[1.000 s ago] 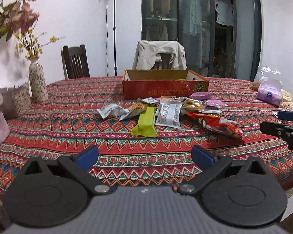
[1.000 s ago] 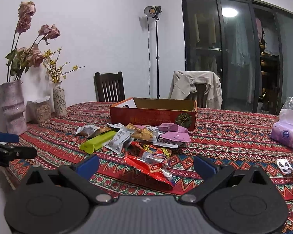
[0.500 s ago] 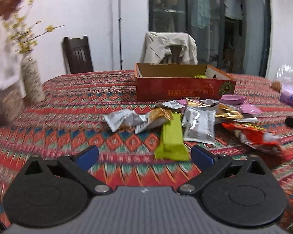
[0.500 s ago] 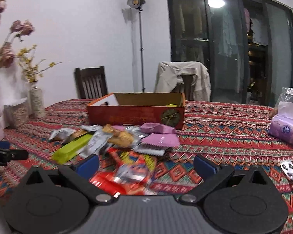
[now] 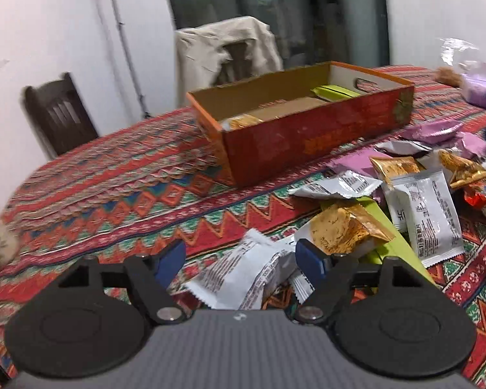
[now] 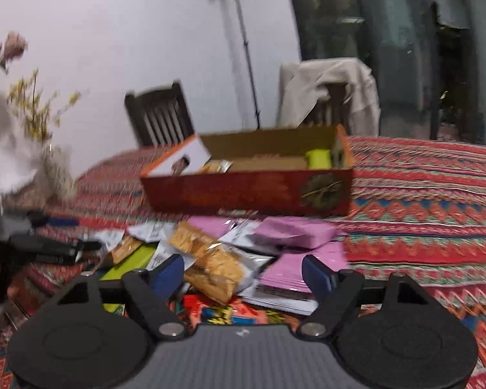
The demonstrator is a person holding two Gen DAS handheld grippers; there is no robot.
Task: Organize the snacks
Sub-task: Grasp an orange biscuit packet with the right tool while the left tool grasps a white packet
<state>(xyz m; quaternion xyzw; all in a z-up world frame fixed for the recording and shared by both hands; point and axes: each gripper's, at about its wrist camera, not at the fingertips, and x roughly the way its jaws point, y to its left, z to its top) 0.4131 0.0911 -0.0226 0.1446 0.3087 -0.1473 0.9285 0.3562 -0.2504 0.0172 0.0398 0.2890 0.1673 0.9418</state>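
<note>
Looking along the left gripper (image 5: 239,259), its blue-tipped fingers (image 5: 170,257) stand apart, gripping nothing, with a white snack packet (image 5: 243,278) lying on the tablecloth (image 5: 113,194) between them. A gold packet (image 5: 340,227) rests on a green bar (image 5: 392,227) just beyond, beside more white and pink packets. Behind the heap stands a red box (image 5: 307,136), holding a green packet (image 5: 333,90) and a gold one.

From the right wrist, the right gripper (image 6: 243,272) is likewise spread wide and empty above the heap: a gold cracker packet (image 6: 207,259) between its fingers, a pink packet (image 6: 291,231) ahead. The box (image 6: 249,191) sits beyond the heap.
</note>
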